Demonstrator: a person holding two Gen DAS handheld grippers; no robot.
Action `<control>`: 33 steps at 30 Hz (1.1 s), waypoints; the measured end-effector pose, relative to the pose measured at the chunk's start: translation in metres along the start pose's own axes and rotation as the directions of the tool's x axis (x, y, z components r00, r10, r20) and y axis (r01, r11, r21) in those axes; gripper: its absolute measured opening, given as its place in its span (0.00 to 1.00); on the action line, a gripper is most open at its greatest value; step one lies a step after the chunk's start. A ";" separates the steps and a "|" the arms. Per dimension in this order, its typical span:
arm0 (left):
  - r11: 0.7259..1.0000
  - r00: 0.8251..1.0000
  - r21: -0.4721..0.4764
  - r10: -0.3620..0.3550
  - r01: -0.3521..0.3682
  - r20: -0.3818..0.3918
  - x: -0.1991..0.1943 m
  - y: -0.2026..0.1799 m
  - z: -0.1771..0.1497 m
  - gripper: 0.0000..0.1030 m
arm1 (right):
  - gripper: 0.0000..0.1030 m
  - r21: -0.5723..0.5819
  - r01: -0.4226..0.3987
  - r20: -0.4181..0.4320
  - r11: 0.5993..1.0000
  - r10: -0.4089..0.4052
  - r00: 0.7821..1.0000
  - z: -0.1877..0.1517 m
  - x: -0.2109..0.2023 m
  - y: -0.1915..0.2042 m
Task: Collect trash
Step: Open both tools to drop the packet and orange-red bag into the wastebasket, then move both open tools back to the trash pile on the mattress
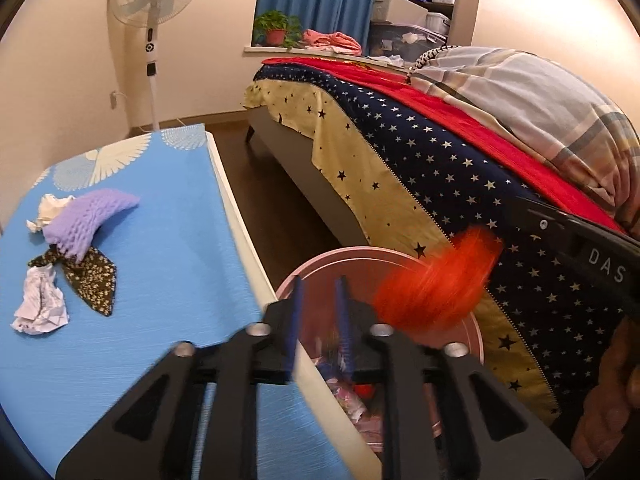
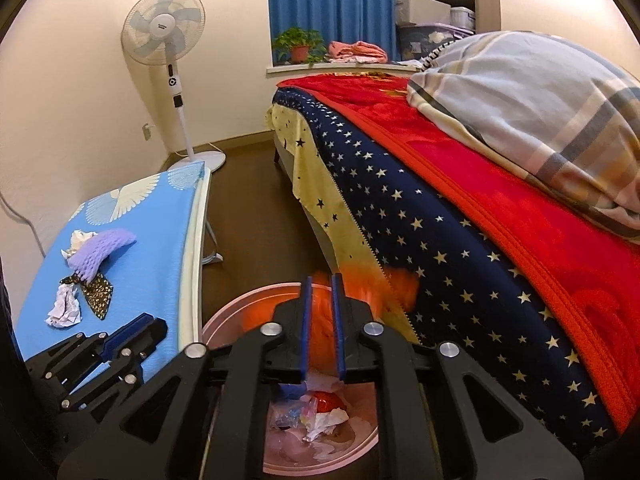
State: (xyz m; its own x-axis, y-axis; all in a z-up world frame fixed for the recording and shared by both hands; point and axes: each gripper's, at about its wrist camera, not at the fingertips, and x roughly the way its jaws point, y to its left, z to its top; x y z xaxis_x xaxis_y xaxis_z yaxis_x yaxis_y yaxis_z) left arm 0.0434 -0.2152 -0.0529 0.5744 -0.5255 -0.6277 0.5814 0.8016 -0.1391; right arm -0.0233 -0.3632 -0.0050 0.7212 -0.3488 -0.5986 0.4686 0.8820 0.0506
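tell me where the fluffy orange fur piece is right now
The fluffy orange fur piece is blurred in the air above the far rim of the pink round bin, between the blue-topped table and the star-patterned bedspread.

orange fluff (image 1: 436,280), pink bin (image 2: 224,320), lilac foam net (image 1: 90,216)

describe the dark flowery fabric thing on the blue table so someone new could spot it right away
Start at the light blue patterned table top left of the bed. Near its far left side sits a small cluster of trash; the dark floral fabric bow lies partly under the purple foam net sleeve, beside the crumpled white paper. It is the only dark piece there, with tiny pale flowers and pointed tails.
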 end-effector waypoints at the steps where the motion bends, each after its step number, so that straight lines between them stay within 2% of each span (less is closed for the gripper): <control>1: 1.000 1.000 -0.006 0.001 -0.001 -0.002 0.000 0.001 0.000 0.21 | 0.28 0.001 0.003 0.003 1.000 -0.003 1.000 0.000 0.000 0.000; 8: 0.998 0.999 -0.052 0.034 -0.033 0.015 -0.007 0.019 -0.001 0.21 | 0.28 0.002 -0.029 0.023 1.000 0.029 0.999 0.001 -0.003 0.006; 18: 0.983 0.988 -0.125 0.145 -0.136 0.059 -0.029 0.064 -0.003 0.21 | 0.27 -0.016 -0.154 0.092 0.988 0.154 0.984 0.002 -0.010 0.042; 25: 0.950 0.964 -0.202 0.255 -0.237 0.069 -0.042 0.106 -0.009 0.21 | 0.25 -0.037 -0.258 0.087 0.965 0.260 0.962 0.000 0.001 0.079; 33: 0.888 0.926 -0.302 0.375 -0.347 0.040 -0.055 0.164 -0.020 0.21 | 0.19 -0.082 -0.377 0.059 0.922 0.382 0.922 -0.004 0.023 0.133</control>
State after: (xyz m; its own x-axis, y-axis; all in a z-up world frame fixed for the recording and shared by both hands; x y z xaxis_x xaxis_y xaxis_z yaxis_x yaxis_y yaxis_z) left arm 0.0955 -0.0491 -0.0570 0.7734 -0.1971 -0.6025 0.1428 0.9802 -0.1373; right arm 0.0534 -0.2526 -0.0146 0.8744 -0.0032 -0.4852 0.1183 0.9712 0.2066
